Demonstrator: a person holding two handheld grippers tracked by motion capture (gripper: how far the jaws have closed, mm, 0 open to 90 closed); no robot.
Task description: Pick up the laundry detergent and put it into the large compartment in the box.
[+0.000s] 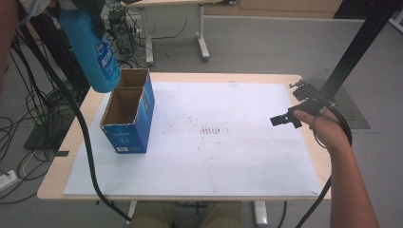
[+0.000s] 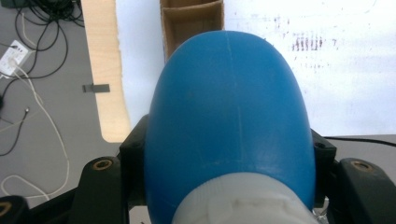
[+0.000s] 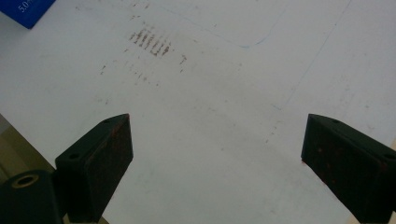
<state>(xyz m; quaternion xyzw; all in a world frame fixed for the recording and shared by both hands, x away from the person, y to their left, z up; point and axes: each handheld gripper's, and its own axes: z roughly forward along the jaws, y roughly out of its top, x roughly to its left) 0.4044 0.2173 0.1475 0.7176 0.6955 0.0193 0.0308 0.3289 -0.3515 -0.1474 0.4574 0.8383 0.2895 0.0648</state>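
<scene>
Bottle (image 1: 95,52): clamped in left gripper (image 2: 224,154), hanging above box (image 1: 128,114), not in | right gripper (image 3: 215,163): jaws wide, empty, over white sheet (image 1: 228,142) | Left to do: lower into a compartment, release.

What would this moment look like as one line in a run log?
left hand-held gripper: shut on bottle | bottle: above box | right hand-held gripper: open, empty, over sheet

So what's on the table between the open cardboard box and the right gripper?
Nothing stands there. In the high view, only bare white sheet with faint reddish scuff marks lies between the blue cardboard box and the right gripper.
</scene>
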